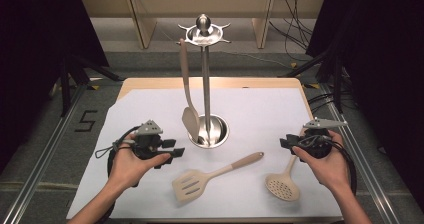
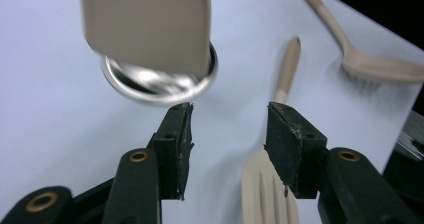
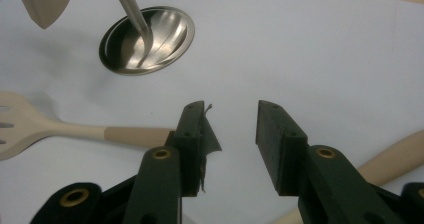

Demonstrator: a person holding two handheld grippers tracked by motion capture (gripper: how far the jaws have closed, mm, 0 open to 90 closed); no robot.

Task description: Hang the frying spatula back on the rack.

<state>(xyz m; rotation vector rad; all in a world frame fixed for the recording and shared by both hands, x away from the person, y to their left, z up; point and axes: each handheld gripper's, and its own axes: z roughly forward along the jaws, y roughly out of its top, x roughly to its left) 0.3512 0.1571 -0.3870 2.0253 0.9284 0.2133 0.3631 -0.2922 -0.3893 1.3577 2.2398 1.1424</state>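
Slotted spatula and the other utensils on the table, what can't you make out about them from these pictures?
- Slotted spatula: in the left gripper view its blade is cut off by the bottom edge and partly behind the left hand-held gripper.
- Skimmer spoon: in the high view its handle end is hidden under the right hand-held gripper.
- Hanging spatula: blurred and cropped by the top edge in the left gripper view, where it covers part of the stand base.

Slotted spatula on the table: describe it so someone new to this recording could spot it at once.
Start at the steel utensil stand at the middle of the white sheet. Just in front of its round base lies the slotted spatula, handle pointing back and right. Unlike the round skimmer to its right, its head is squarish with long slots.
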